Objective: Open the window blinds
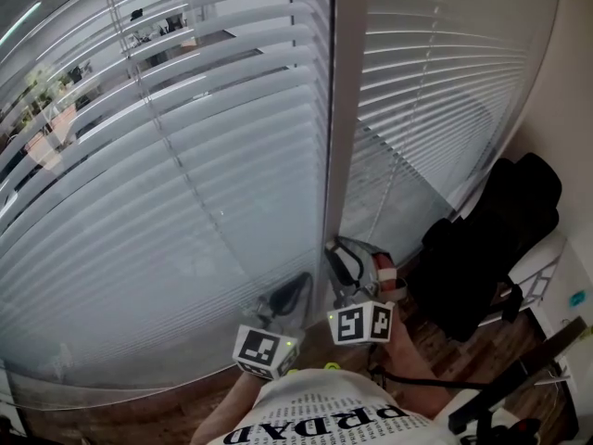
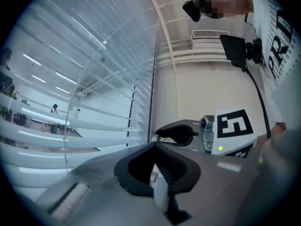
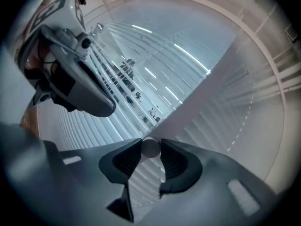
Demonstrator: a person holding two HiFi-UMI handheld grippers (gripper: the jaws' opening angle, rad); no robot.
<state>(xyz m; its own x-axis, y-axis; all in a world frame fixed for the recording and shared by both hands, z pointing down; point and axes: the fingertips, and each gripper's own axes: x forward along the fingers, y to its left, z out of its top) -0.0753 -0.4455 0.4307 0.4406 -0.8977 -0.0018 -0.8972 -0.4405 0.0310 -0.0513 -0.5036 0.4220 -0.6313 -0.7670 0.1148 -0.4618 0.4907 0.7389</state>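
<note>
White slats of the window blinds (image 1: pixel 167 202) fill most of the head view, hanging on both sides of a pale upright window post (image 1: pixel 345 109) that runs down the middle of the frame. Toward the upper left the slats stand tilted enough to show a lit room beyond the glass; lower down they look nearly shut.

Both grippers are at the bottom centre, close to the post. The right gripper (image 3: pixel 151 150) has a round, pale wand (image 3: pixel 150 147) between the tips of its jaws, and the pads sit against it on both sides, so it grips the wand. The left gripper (image 2: pixel 160 173) is just beside it, on the left in the head view. Its jaws stand a little apart, with only a pale surface showing through the gap and nothing plainly held.

At the right of the head view a black bag (image 1: pixel 491 239) rests above a wooden floor (image 1: pixel 482 350).
</note>
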